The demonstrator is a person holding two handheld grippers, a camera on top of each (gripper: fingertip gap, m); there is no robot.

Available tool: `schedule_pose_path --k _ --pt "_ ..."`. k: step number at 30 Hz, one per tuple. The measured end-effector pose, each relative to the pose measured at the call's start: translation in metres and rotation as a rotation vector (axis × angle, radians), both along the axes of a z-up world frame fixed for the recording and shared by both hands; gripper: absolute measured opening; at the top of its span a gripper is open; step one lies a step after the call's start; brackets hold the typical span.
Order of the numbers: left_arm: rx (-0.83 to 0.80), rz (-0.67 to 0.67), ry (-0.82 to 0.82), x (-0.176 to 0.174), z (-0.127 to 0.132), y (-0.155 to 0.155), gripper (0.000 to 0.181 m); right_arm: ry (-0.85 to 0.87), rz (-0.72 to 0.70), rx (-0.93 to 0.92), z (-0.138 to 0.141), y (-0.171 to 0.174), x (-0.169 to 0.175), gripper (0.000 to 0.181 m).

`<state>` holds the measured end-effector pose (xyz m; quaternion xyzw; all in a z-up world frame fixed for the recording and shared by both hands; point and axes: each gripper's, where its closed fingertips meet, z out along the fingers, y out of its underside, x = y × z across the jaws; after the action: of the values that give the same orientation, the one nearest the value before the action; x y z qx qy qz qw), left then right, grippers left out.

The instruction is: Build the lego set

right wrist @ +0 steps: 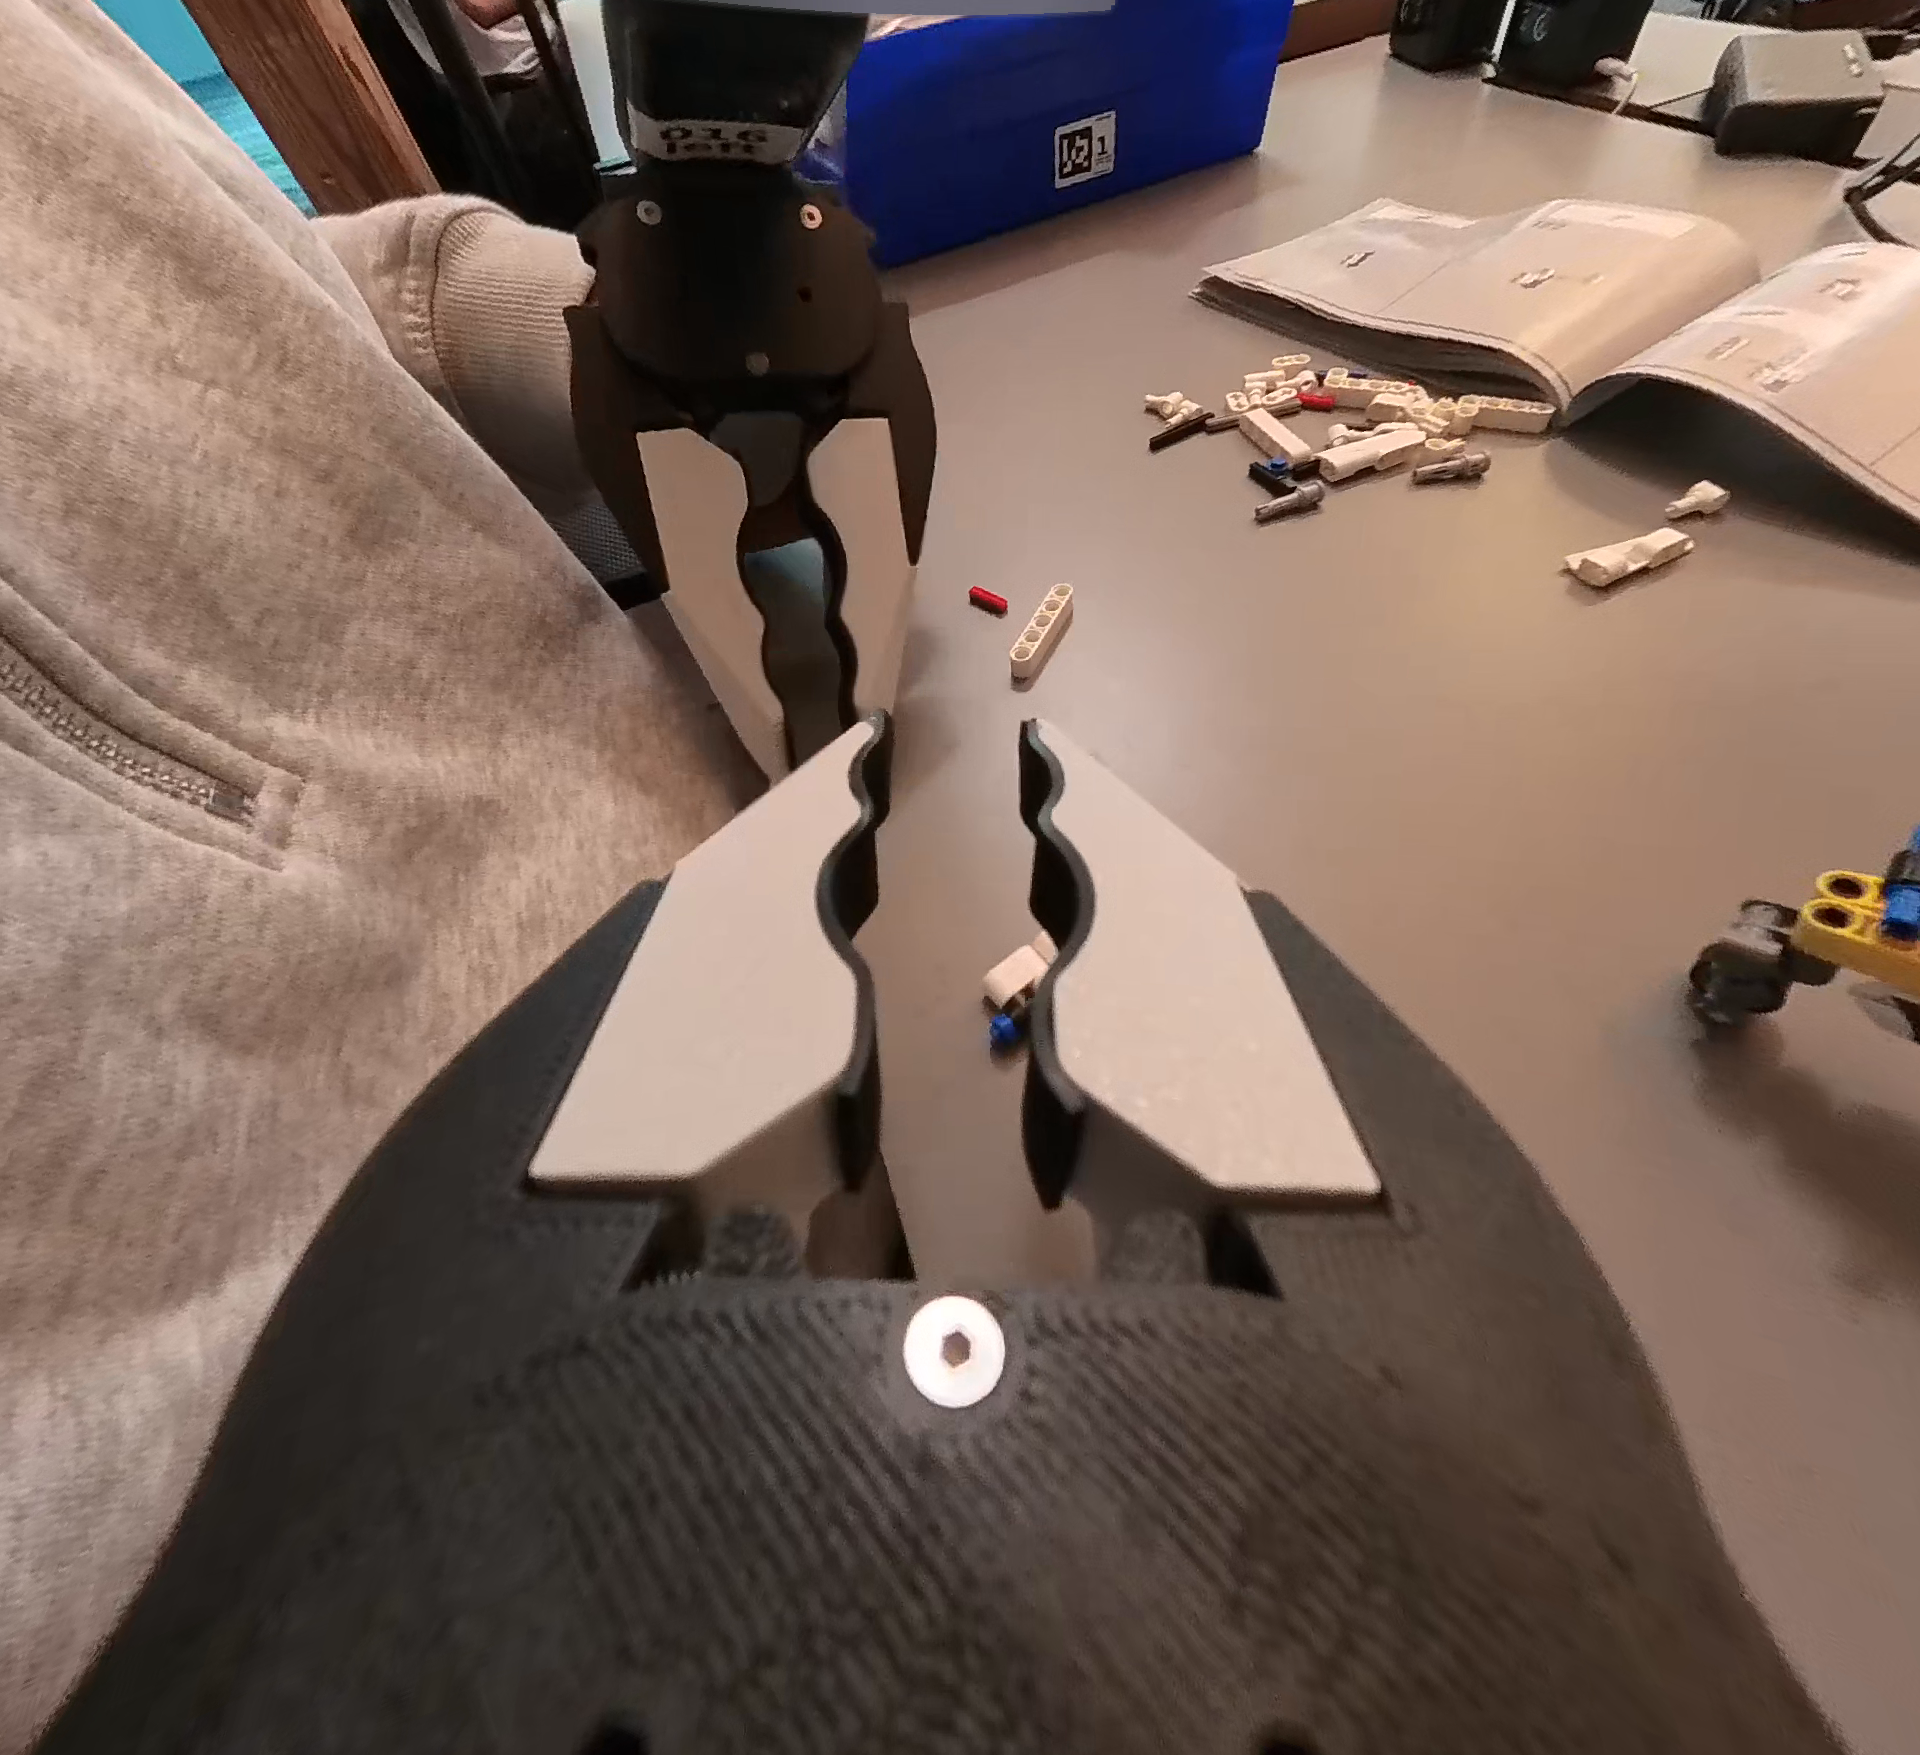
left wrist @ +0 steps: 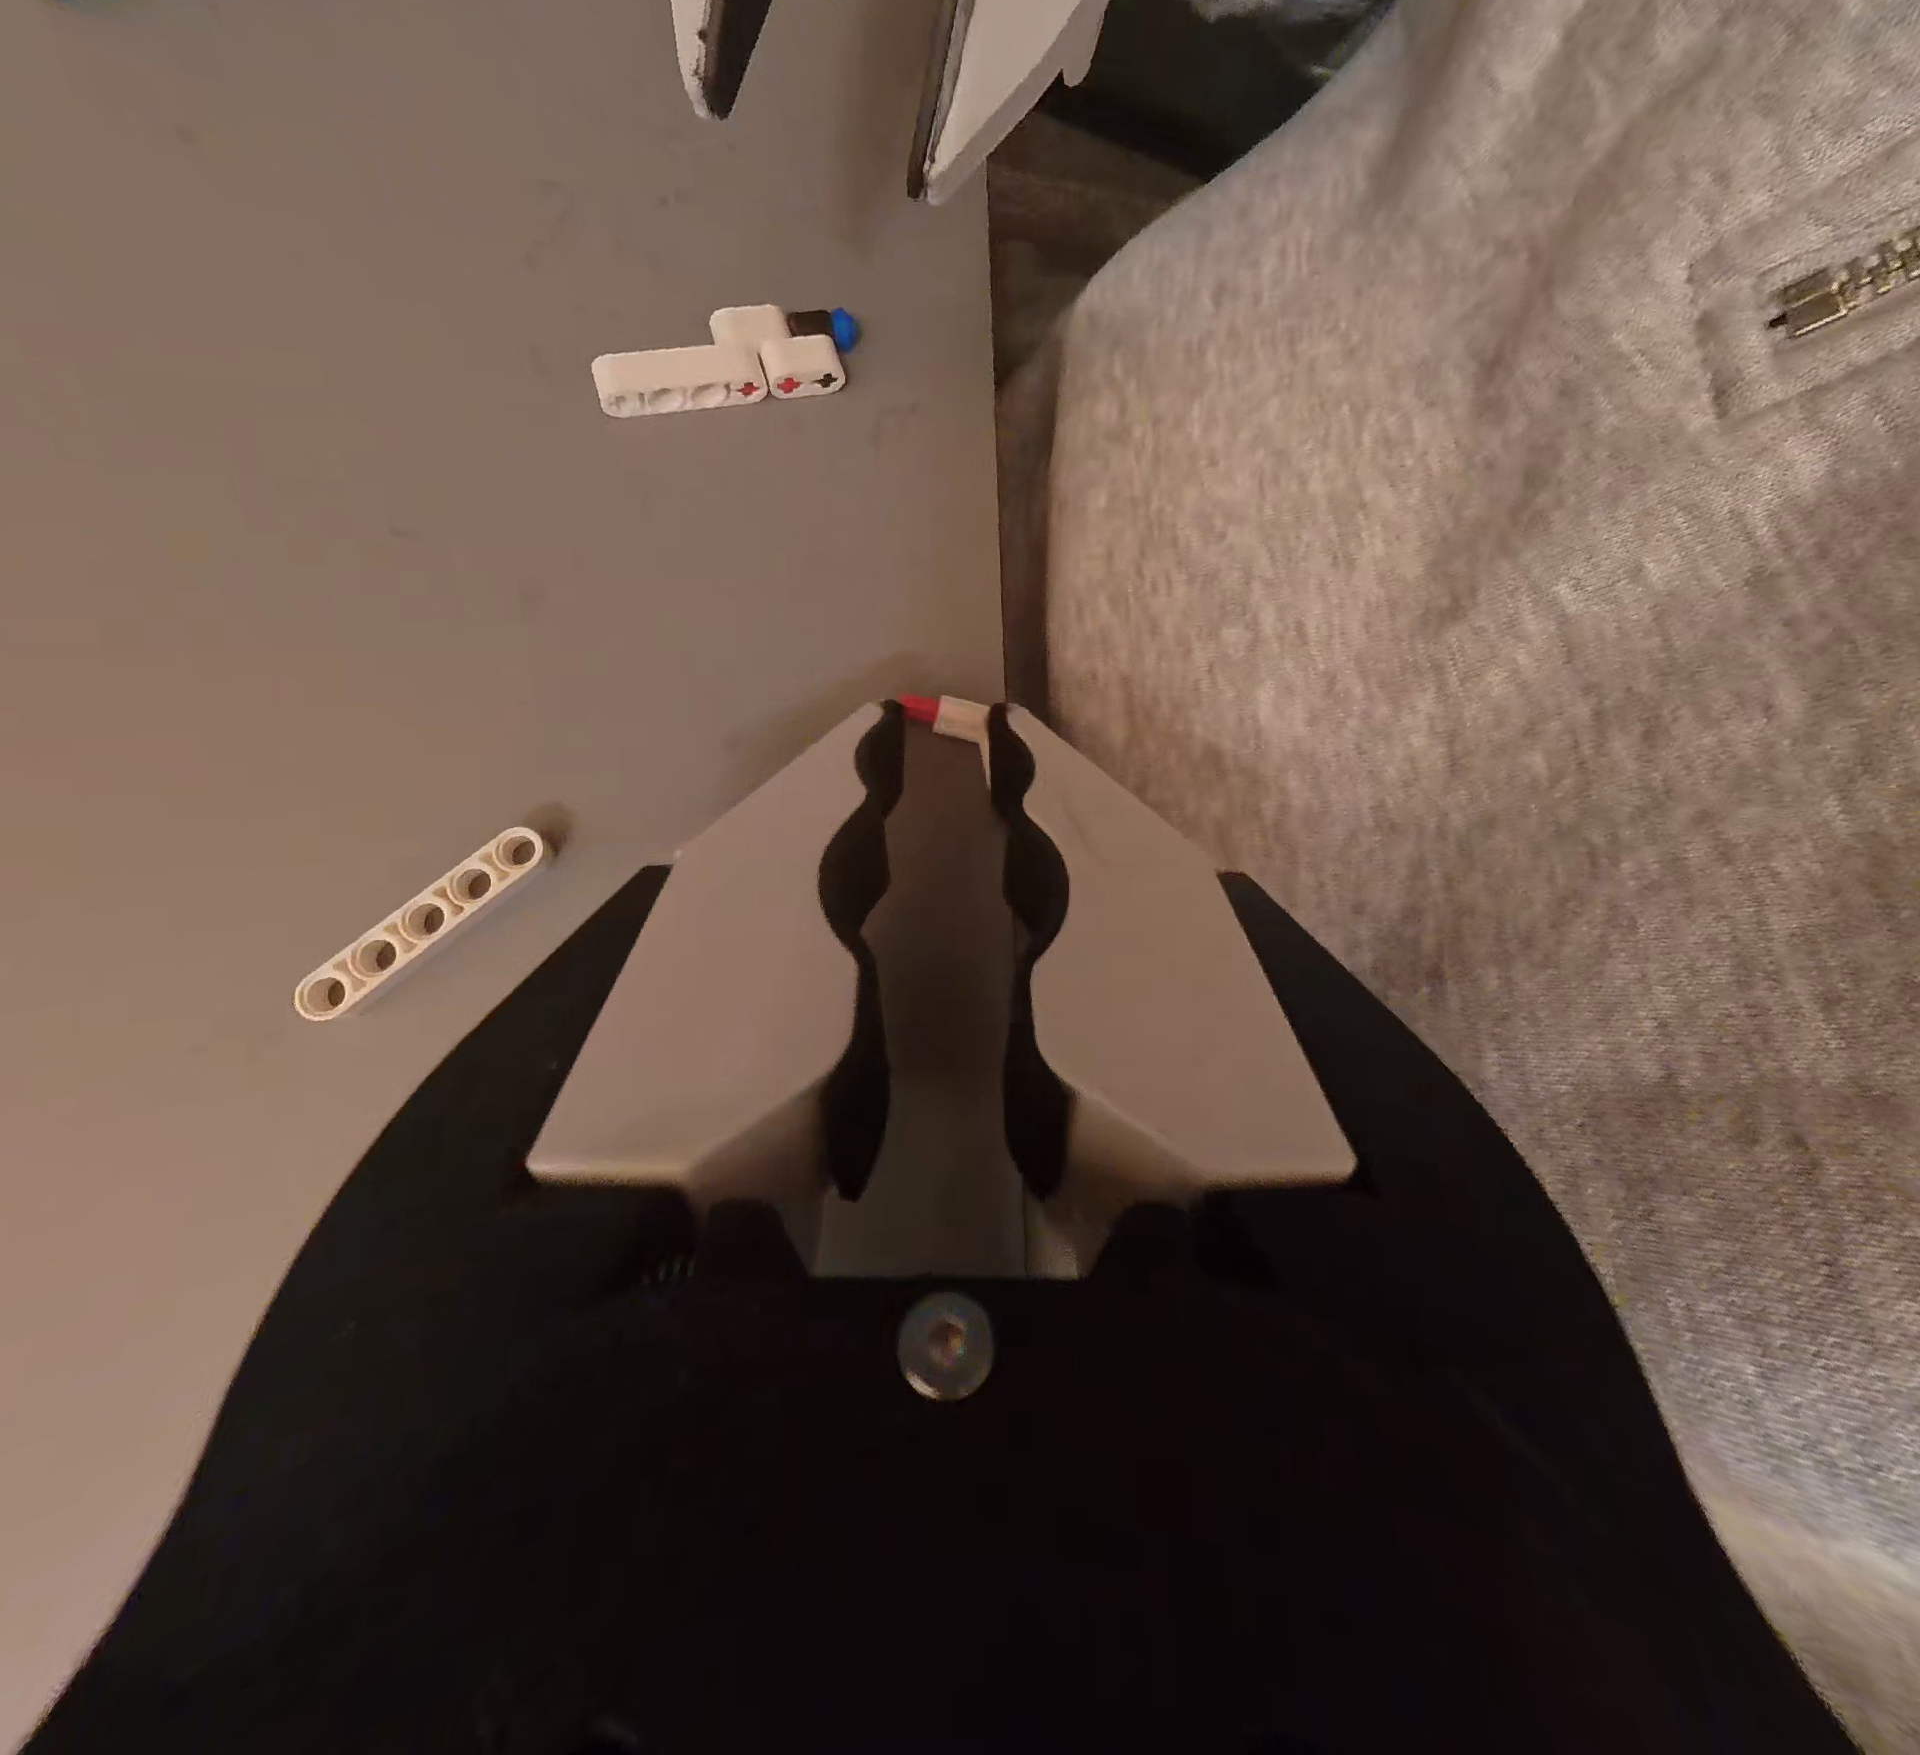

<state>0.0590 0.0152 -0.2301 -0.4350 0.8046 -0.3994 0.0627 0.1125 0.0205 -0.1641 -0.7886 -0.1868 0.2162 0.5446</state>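
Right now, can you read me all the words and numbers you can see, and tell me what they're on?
I can't read writing out loud, but here is where it sits.
White label band on the left gripper: two short printed lines.
White sticker on the blue bin: a square code pattern and one digit.
Open booklet: print too small to read.
Left wrist view: no writing at all.

grey table (right wrist: 1351,874), loose lego pieces (right wrist: 1340,432), open booklet (right wrist: 1558,292)
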Motion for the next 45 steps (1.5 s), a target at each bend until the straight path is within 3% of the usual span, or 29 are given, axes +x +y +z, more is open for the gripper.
schedule_pose_path --k 4,8,14,23,32,33,35,37,42,45 --pt "-0.028 0.035 0.0 0.005 -0.001 -0.002 0.006 0.022 -0.004 -0.011 -0.002 0.002 0.0 0.023" --pt "-0.04 0.234 -0.018 0.028 0.002 0.016 0.001 0.029 -0.019 -0.034 -0.008 0.004 0.0 0.023" --pt "-0.26 0.396 -0.027 0.031 0.029 0.035 0.007 0.038 -0.025 -0.058 -0.014 0.003 -0.003 0.023" --pt "-0.139 0.486 -0.031 0.03 0.016 0.05 0.017 0.111 -0.028 -0.048 -0.009 0.006 -0.003 0.023" --pt "-0.122 0.5 -0.014 0.042 0.011 0.04 0.03 0.067 -0.041 -0.051 -0.013 0.006 -0.002 0.023" --pt "-0.109 0.5 -0.015 0.043 0.01 0.039 0.029 0.068 -0.04 -0.051 -0.013 0.006 -0.003 0.023" --pt "-0.048 0.506 -0.018 0.044 0.007 0.041 0.007 0.065 -0.038 -0.054 -0.013 0.007 -0.003 0.023" --pt "-0.013 0.488 -0.036 0.043 0.008 0.042 0.007 0.059 -0.041 -0.056 -0.014 0.007 -0.002 0.023" --pt "-0.084 0.37 -0.23 0.046 0.043 0.028 0.007 0.078 -0.067 -0.075 -0.011 0.01 0.011 0.029" --pt "0.004 0.21 -0.407 0.044 0.064 0.01 0.006 0.204 -0.001 -0.155 -0.007 0.009 0.01 0.042"
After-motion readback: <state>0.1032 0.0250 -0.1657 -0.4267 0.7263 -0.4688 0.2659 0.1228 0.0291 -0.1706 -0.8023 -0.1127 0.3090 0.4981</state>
